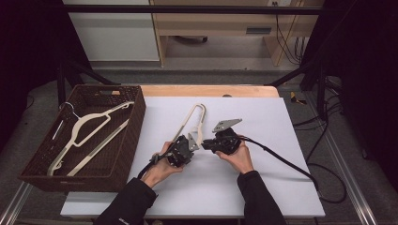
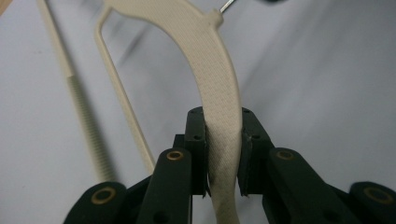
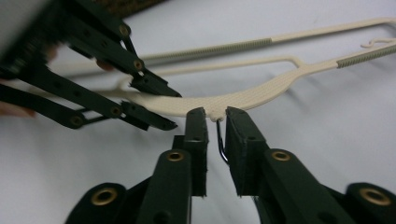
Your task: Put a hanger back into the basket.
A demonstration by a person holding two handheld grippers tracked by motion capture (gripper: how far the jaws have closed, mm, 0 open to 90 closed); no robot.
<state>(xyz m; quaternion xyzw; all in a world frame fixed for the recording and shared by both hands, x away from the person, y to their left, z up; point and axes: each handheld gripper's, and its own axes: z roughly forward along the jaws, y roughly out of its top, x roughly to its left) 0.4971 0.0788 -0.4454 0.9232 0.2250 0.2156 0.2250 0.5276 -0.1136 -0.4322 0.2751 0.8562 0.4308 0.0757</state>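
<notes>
While I look from the high view, my left gripper and my right gripper meet just below the centre of the frame, both at the cream hanger that lies on the white table sheet. At the left of the frame the brown basket already holds another hanger.

From the left gripper view, my two black jaws stand in the lower middle with the broad curved shoulder of the hanger running up between them. Their pads press on both of its sides, so this claw grips the hanger.

From the right gripper view, the hanger's thin metal hook hangs in the centre between my jaws. I see a gap on each side of it, so this claw is open around the hook and not clamping it. The left gripper shows in the upper left, on the hanger's arm.

I judge that the step in hand is taking hold of the hanger with both claws. Next I should pinch the hook firmly, then lift the hanger level and carry it toward the basket
</notes>
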